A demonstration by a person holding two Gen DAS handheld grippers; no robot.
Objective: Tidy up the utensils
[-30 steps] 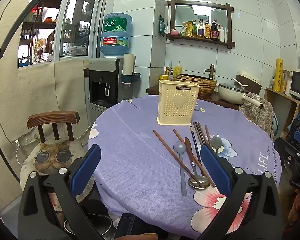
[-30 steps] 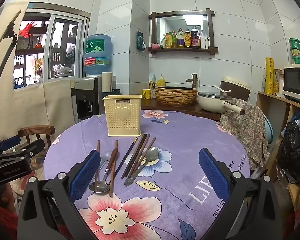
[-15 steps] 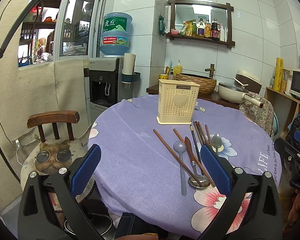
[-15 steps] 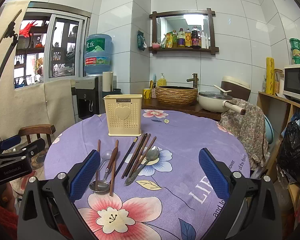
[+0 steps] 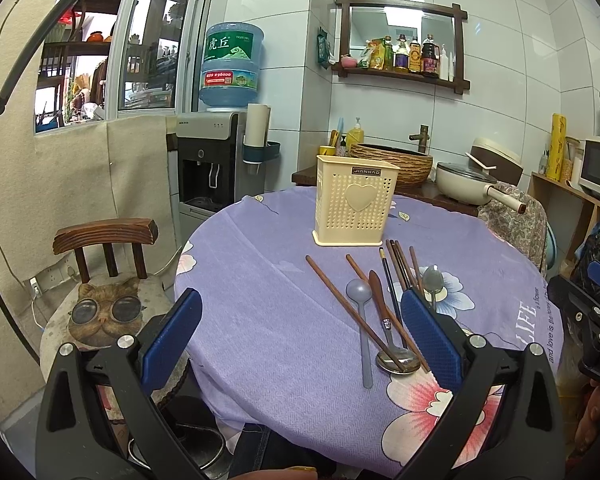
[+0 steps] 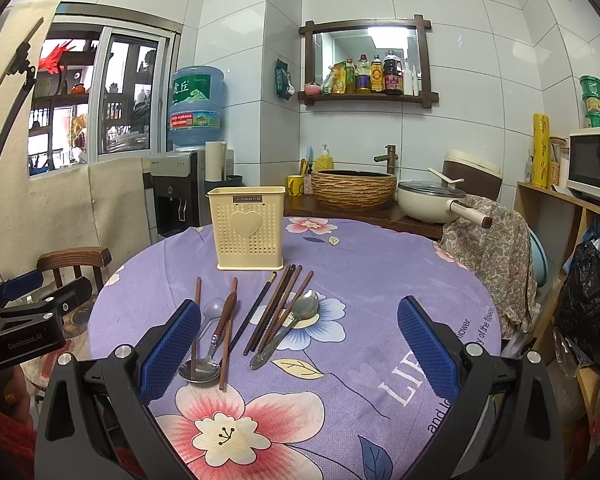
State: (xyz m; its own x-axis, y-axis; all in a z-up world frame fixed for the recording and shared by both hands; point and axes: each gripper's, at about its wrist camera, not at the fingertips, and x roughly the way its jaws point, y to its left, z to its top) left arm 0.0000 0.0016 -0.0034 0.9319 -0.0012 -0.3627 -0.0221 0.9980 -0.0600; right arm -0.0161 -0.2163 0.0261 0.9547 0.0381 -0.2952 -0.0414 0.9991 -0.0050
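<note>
A cream perforated utensil holder with a heart on its front stands upright on the round table. In front of it lie several brown and dark chopsticks, a grey plastic spoon, a wood-handled metal spoon and a steel spoon. My left gripper hangs open over the table's near-left edge, holding nothing. My right gripper is open above the near part of the table, just short of the utensils.
The purple flowered tablecloth covers the table. A wooden chair with a cat cushion stands at the left. Behind are a water dispenser, a woven basin, a cream pot and a cloth-draped chair.
</note>
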